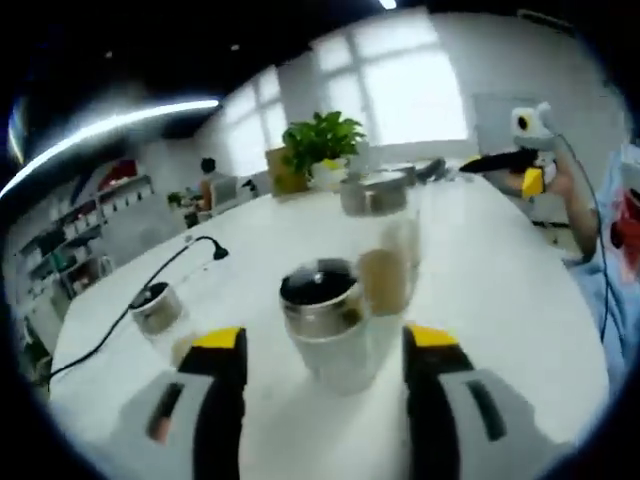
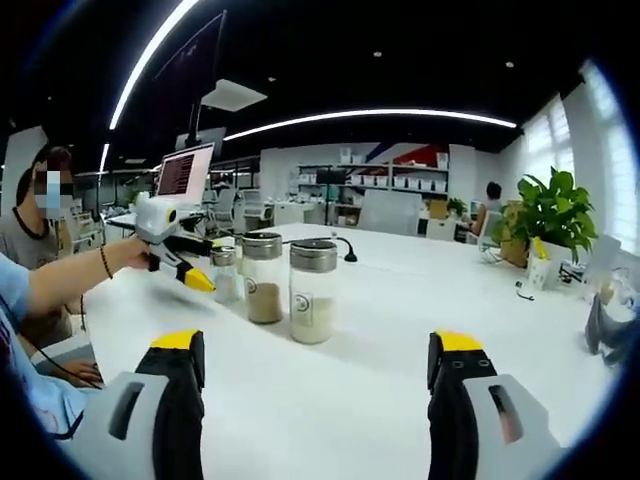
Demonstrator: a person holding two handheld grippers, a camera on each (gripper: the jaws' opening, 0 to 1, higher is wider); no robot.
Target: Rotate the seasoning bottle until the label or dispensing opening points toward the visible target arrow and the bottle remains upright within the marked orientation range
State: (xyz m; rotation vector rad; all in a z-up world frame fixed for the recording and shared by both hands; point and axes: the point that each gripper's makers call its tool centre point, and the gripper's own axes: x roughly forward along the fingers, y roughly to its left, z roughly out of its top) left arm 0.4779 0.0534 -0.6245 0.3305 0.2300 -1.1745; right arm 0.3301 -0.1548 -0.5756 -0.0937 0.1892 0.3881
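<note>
A glass seasoning bottle [image 1: 325, 325] with a steel collar and dark top stands upright on the white table [image 1: 500, 300]. It sits between the yellow-tipped jaws of my left gripper [image 1: 326, 340], which is open with a gap on each side. Behind it stand a bottle of brown seasoning [image 1: 385, 272] and a steel-lidded one [image 1: 374, 193]. A small jar [image 1: 158, 308] is at the left. In the right gripper view my right gripper [image 2: 318, 345] hangs open over bare table, short of the pale-powder bottle [image 2: 313, 290] and the brown-powder bottle [image 2: 263, 277]. The left gripper [image 2: 198, 280] reaches a small bottle [image 2: 226, 274].
A black cable [image 1: 130, 305] runs across the table's left side. A potted plant [image 1: 322, 140] stands at the far edge. The right gripper [image 1: 525, 160] is held up at the far right. A person's forearm [image 2: 70, 275], an open laptop [image 2: 185, 172] and a second plant [image 2: 548, 215] show.
</note>
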